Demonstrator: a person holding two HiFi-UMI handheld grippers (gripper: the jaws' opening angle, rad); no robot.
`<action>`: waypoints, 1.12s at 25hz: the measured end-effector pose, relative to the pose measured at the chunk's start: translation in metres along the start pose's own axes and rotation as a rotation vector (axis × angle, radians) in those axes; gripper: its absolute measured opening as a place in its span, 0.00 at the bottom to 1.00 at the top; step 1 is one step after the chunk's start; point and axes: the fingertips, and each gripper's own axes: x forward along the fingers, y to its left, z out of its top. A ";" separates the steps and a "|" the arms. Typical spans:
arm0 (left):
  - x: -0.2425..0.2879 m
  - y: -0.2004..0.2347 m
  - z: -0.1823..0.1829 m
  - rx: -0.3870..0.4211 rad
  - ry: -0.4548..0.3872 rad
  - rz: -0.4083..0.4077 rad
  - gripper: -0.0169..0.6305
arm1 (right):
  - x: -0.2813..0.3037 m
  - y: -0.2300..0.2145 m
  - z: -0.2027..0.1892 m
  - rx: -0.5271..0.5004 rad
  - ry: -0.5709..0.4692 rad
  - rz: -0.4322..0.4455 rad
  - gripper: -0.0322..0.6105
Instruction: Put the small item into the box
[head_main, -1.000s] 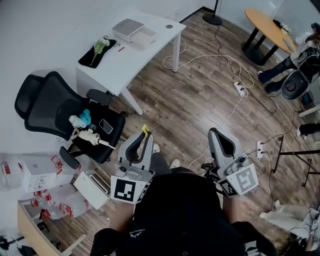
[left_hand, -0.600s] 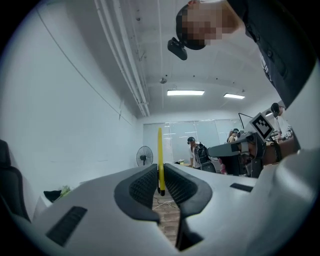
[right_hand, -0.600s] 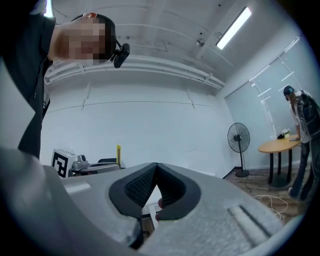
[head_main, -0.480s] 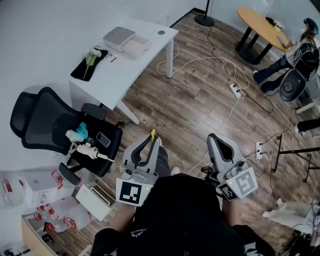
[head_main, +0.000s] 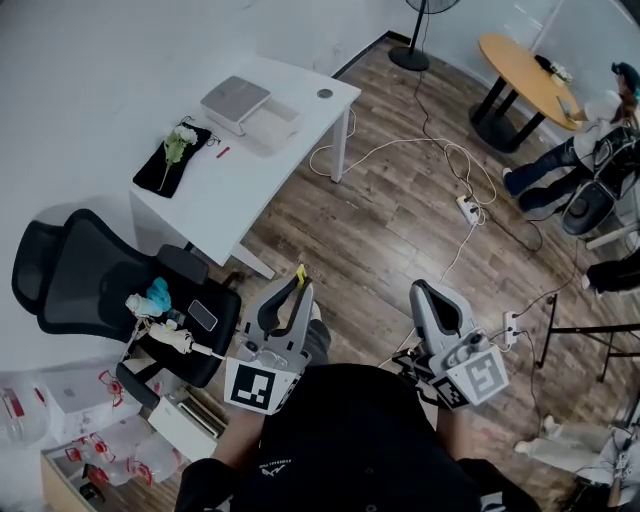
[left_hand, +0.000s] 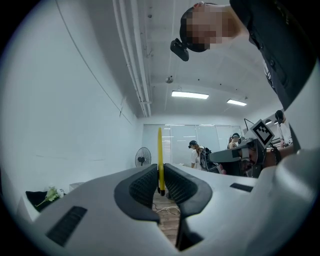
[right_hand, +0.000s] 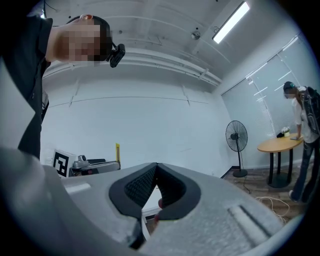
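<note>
My left gripper (head_main: 298, 278) is shut on a thin yellow strip (head_main: 300, 270) that stands upright between its pads (left_hand: 160, 150). It points level over the wooden floor, well short of the white table (head_main: 290, 170). On that table lie a flat grey box (head_main: 235, 98), an open white box (head_main: 272, 122), a small red item (head_main: 222, 152) and a black mat with a white flower (head_main: 172, 150). My right gripper (head_main: 420, 290) is level beside the left one. Its jaws (right_hand: 156, 167) meet at the tips, and I see nothing held between them.
A black office chair (head_main: 90, 290) with small things on its seat stands at the left. White cables and a power strip (head_main: 466, 205) lie on the floor ahead. A round wooden table (head_main: 530, 65), a fan (head_main: 425, 10) and seated people are at the far right. Storage boxes (head_main: 70, 400) sit at the lower left.
Both grippers have moved forward across the floor toward the white table, which now lies closer and more central. The yellow strip stays clamped in the left jaws.
</note>
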 end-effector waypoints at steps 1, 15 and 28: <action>0.010 0.007 0.001 -0.002 0.002 -0.008 0.09 | 0.010 -0.005 0.002 -0.002 0.002 0.001 0.06; 0.116 0.108 -0.001 -0.003 -0.003 -0.097 0.09 | 0.141 -0.057 0.008 -0.040 0.011 -0.049 0.06; 0.137 0.184 -0.006 -0.006 0.016 -0.055 0.09 | 0.224 -0.061 0.010 -0.061 0.007 -0.037 0.06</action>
